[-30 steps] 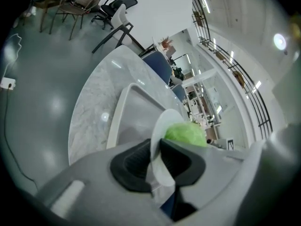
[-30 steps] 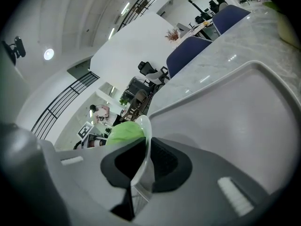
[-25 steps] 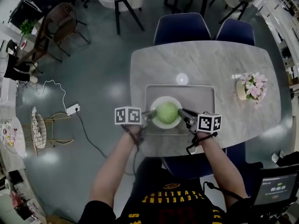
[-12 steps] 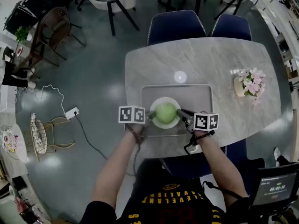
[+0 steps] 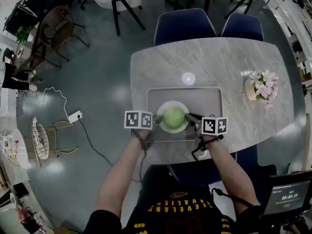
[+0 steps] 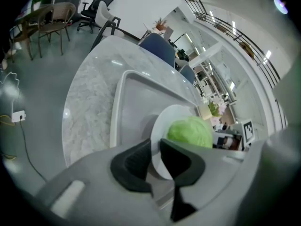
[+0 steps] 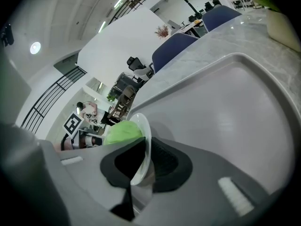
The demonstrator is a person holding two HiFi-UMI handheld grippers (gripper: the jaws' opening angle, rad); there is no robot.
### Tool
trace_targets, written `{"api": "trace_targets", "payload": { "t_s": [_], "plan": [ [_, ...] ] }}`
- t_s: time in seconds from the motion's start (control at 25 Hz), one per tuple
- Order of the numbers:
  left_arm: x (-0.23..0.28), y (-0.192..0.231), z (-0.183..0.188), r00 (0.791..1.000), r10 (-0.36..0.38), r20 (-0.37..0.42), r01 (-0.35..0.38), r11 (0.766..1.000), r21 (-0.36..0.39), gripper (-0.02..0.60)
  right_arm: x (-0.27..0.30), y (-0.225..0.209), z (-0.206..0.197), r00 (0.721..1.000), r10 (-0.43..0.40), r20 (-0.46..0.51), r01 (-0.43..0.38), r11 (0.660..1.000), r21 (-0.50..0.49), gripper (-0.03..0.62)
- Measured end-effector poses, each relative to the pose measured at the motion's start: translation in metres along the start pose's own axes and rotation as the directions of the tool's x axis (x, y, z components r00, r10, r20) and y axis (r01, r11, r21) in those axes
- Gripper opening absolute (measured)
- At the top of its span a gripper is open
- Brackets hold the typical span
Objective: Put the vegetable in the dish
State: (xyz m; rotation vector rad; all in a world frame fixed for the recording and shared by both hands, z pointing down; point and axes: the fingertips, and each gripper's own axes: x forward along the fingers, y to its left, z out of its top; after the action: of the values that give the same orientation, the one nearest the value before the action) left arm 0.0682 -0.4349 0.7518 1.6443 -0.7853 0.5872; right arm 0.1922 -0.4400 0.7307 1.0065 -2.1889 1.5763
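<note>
A round green cabbage (image 5: pixel 173 117) sits in a white dish (image 5: pixel 162 127) over the near left part of a grey tray (image 5: pixel 209 96). My left gripper (image 5: pixel 157 120) is shut on the dish's left rim, and my right gripper (image 5: pixel 189 118) is shut on its right rim. In the left gripper view the rim of the dish (image 6: pixel 162 126) runs between the black pads of the left gripper (image 6: pixel 155 157), with the cabbage (image 6: pixel 190 132) just beyond. In the right gripper view the right gripper (image 7: pixel 146 161) pinches the thin edge of the dish (image 7: pixel 141 126), beside the cabbage (image 7: pixel 123 131).
The tray lies on an oval marble table (image 5: pixel 219 62). A pot of pink flowers (image 5: pixel 261 87) stands at the table's right end. Two blue chairs (image 5: pixel 185 26) (image 5: pixel 242 27) stand at the far side. The tray's right half (image 7: pixel 225 107) is bare.
The head camera has shifted slightly. Both grippers stay on the dish's rim, with the cabbage in it; no clear movement of the dish.
</note>
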Motion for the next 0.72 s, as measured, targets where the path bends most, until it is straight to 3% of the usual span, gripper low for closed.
{"api": "trace_targets", "payload": {
  "t_s": [0.48,0.72],
  "plan": [
    [0.012,0.0,-0.002,0.996,0.075,-0.045,-0.073,0.996,0.057,0.061,0.005,-0.018,-0.004,0.998,-0.054,-0.032,0.053,0.998,-0.02,0.044],
    [0.017,0.0,-0.002,0.991,0.119,-0.065,-0.111,0.986,0.125,0.069,0.005,-0.024,-0.004,0.998,-0.06,-0.031,0.06,0.998,-0.005,0.044]
  ]
}}
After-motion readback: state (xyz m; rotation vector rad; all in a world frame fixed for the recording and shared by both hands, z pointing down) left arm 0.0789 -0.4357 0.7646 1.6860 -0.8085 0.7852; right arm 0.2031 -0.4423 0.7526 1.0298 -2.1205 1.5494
